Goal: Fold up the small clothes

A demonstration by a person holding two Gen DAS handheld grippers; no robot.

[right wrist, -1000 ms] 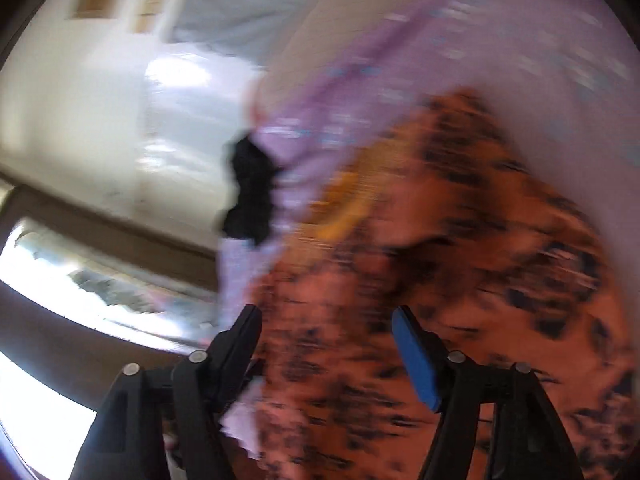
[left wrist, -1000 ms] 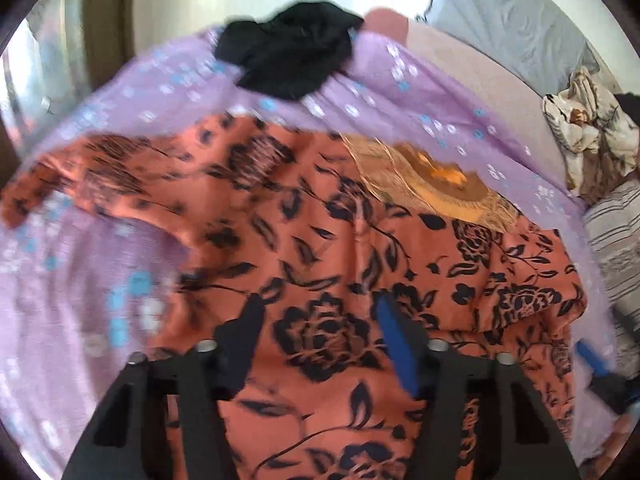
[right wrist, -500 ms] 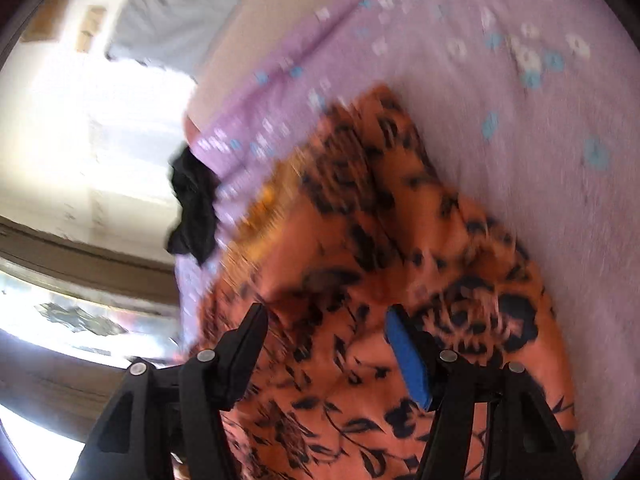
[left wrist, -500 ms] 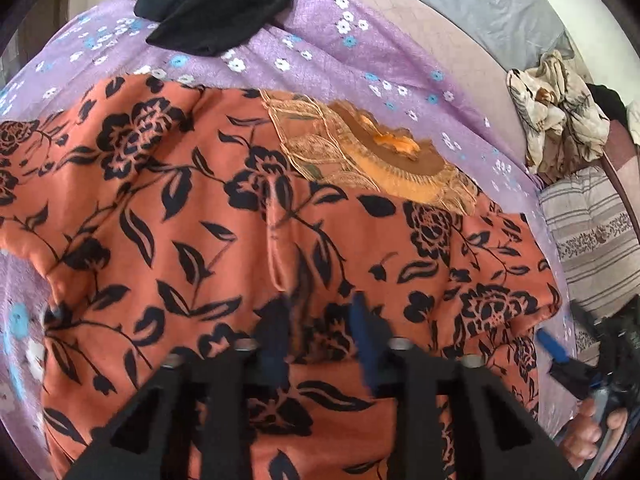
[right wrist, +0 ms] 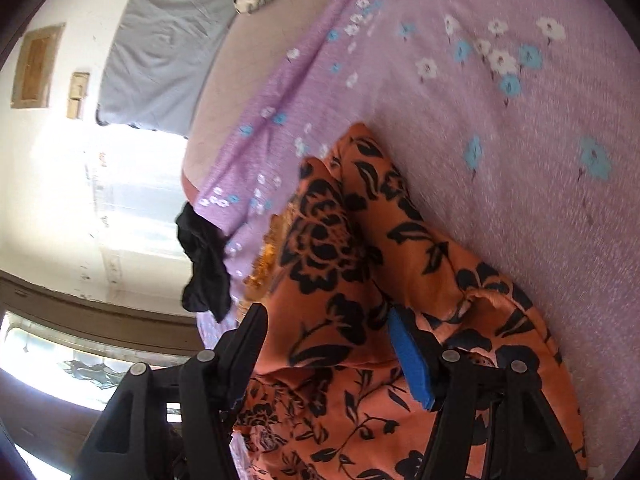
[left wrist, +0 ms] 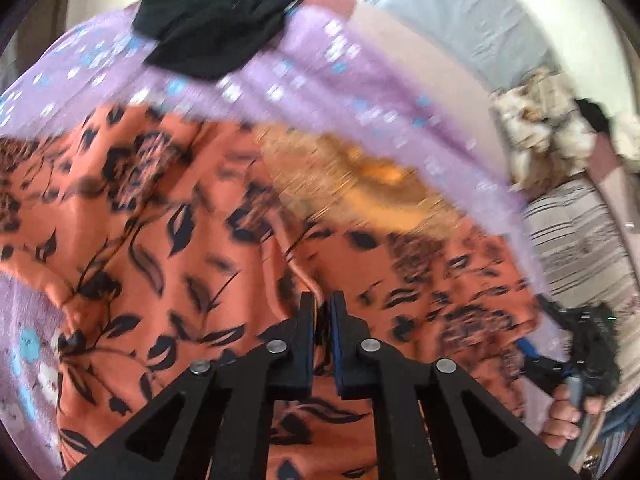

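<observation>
Orange floral garment (left wrist: 168, 240) pinched in left gripper (left wrist: 322, 308); right gripper (right wrist: 328, 344) wide above it.

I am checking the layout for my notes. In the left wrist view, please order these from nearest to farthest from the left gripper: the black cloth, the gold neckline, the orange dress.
1. Orange dress: pinched in the left gripper.
2. Gold neckline: just beyond, slightly right.
3. Black cloth: at the far edge of the purple sheet, up left.

Orange black-flowered garment (left wrist: 168, 240), lilac floral sheet (right wrist: 520, 140)
</observation>
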